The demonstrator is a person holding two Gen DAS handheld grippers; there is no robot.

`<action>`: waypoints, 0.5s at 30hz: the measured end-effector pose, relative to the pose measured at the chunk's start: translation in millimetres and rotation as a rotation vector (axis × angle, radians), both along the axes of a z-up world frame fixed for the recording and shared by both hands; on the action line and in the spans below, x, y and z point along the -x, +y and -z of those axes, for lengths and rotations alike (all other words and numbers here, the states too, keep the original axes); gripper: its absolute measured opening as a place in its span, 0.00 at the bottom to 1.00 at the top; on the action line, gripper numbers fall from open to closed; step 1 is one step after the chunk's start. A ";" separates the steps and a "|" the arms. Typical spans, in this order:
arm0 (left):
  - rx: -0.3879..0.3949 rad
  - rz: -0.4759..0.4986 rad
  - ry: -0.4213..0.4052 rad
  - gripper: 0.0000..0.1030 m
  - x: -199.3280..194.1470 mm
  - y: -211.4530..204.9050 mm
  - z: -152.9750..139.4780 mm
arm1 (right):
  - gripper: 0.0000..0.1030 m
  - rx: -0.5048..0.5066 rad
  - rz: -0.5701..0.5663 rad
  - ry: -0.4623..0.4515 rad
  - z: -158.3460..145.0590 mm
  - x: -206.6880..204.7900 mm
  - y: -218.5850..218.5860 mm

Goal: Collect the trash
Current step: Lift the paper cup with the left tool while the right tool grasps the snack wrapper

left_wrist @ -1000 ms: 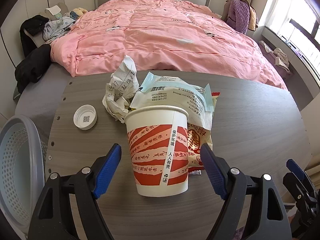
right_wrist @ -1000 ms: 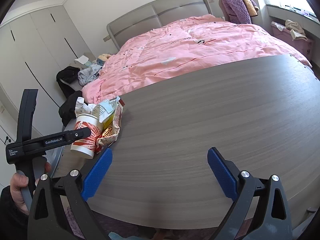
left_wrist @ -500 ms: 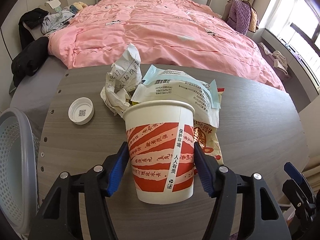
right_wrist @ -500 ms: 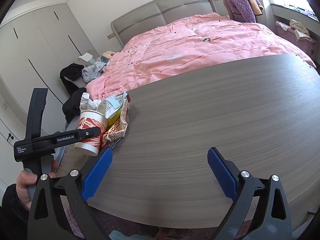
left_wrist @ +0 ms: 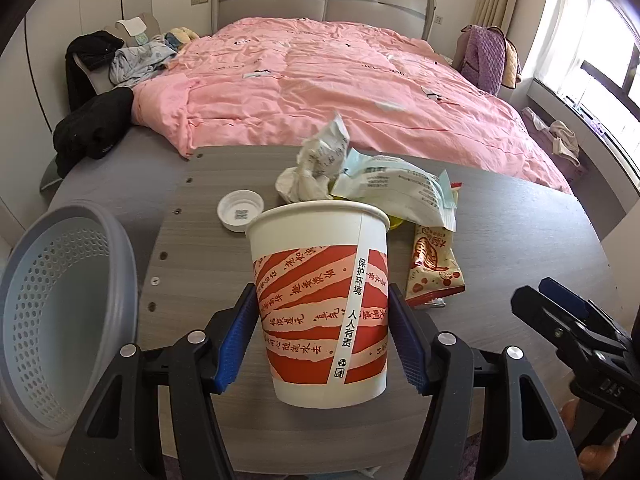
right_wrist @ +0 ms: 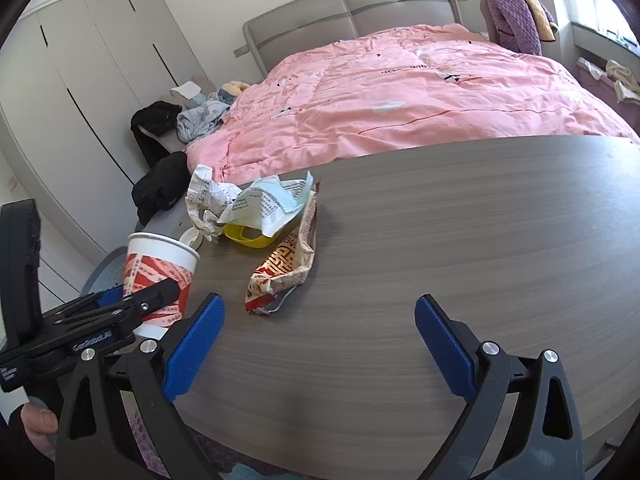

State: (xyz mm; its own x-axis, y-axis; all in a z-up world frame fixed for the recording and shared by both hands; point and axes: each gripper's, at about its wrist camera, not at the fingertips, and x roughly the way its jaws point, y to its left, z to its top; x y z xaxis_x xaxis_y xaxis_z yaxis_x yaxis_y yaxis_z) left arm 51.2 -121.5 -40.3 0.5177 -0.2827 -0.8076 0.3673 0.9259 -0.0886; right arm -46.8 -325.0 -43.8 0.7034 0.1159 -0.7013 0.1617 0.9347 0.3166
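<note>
Paper cup (left_wrist: 320, 312) being clamped between the blue pads (left_wrist: 236, 340) of the left gripper (left_wrist: 322, 338) over the table (left_wrist: 520, 248) beside the basket (left_wrist: 60, 312), right gripper (right_wrist: 316, 344) gaping empty, crumpled paper (left_wrist: 316, 164), wrappers (left_wrist: 400, 192) and lid (left_wrist: 240, 211) still waiting uncollected.

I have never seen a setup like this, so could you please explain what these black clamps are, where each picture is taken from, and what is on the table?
There is no robot: a person holds a two-finger clamp in each hand, each with a camera looking along its blue pads. In the left camera's picture, the left gripper is shut on a paper cup. In the right camera's picture, the right gripper is open and empty. On the table lie crumpled paper, a pale wrapper, a snack bag and a white lid. A grey basket stands at the table's left.
</note>
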 end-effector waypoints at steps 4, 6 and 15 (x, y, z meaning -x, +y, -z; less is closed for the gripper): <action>0.012 -0.037 -0.039 0.60 4.1 21.1 -9.4 | 0.91 0.054 0.001 0.034 3.1 -27.0 20.2; 0.019 -0.051 -0.046 0.60 3.8 29.6 -11.5 | 0.92 0.088 0.017 0.063 7.6 -39.8 28.4; 0.053 -0.095 -0.031 0.60 -1.0 57.6 -8.1 | 0.92 0.193 0.107 0.173 30.6 -76.1 40.1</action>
State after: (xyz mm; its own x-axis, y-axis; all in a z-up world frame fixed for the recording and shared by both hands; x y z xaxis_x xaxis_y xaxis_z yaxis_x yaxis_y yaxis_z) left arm 52.3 -63.8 -32.2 0.5683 -0.2728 -0.7763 0.2813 0.9510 -0.1282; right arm 29.3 -284.9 -74.4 0.5721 -0.1001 -0.8141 0.2986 0.9498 0.0931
